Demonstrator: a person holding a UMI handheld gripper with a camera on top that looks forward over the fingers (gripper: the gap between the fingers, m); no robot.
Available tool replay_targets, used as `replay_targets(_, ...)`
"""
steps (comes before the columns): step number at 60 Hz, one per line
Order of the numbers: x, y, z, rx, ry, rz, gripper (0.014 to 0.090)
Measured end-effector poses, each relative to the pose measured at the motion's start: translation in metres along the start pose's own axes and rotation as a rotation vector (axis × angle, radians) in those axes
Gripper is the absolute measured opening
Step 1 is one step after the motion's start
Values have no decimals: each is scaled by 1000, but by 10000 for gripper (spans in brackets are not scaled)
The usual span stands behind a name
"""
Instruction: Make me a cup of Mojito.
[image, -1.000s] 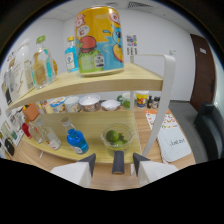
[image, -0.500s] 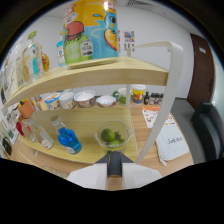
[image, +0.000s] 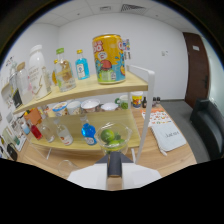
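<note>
Glass bowl (image: 112, 139) of limes (image: 107, 135): on lower shelf (image: 75, 147), just ahead of gripper (image: 114, 172). Likely light, rigid, slippery, breakable; take by the rim. Fingers look closed together, holding nothing.

1. The gripper (image: 114, 176) shows two broad white plastic fingers (image: 85, 177), flat and wedge-shaped.
2. A dark, narrow central bar (image: 114, 164) stands upright where they meet.
3. Below them, a black housing (image: 110, 205) fills the view.
</note>
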Motion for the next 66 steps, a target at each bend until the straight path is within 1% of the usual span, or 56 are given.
replay_targets(10,-25,37,-11,-20,-8,52,161)
replay_targets(18,-41,61,-12,-40,10,40,159)
replay_targets(29,-56,77,-8,-33,67,-66,161)
replay_targets(38,-63,71,-2,1,145,-303,159)
replay_targets(43,-64,61,-1,31,204,-490,159)
replay_targets(50,-69,47,0,67,262,-742,159)
replay_targets(57,-73,34,-1,95,311,-1027,158)
replay_targets(66,-81,22,-4,138,351,-1337,159)
